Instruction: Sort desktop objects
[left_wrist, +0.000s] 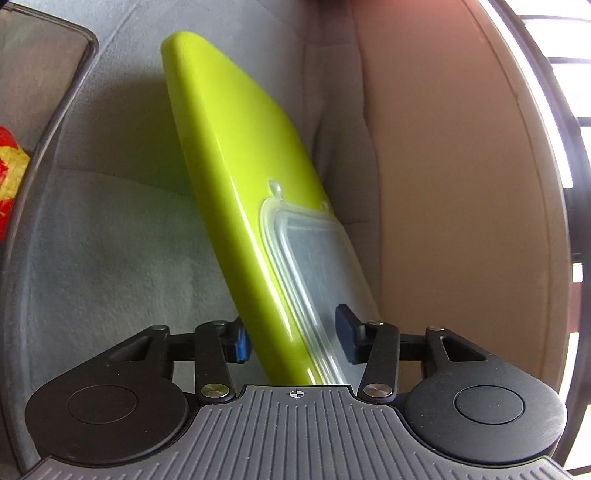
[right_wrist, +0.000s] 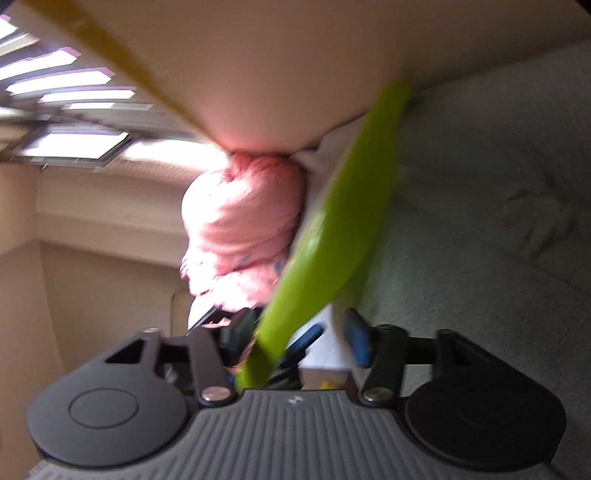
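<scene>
Grey cloth (left_wrist: 110, 258): soft and creased, spread wide across the left wrist view.
Table (left_wrist: 443, 184): tan, smooth, its rounded edge curving down the right.
Window light (right_wrist: 74, 147): bright panes, upper left of the blurred right wrist view.
Pink garment (right_wrist: 243, 221): bunched folds at centre, heavily blurred.

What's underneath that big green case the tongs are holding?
Under the green case lies a grey fuzzy cloth, with the case's shadow on it. The left tongs grip the case's near end. Whatever sits directly beneath the case is covered.
</scene>
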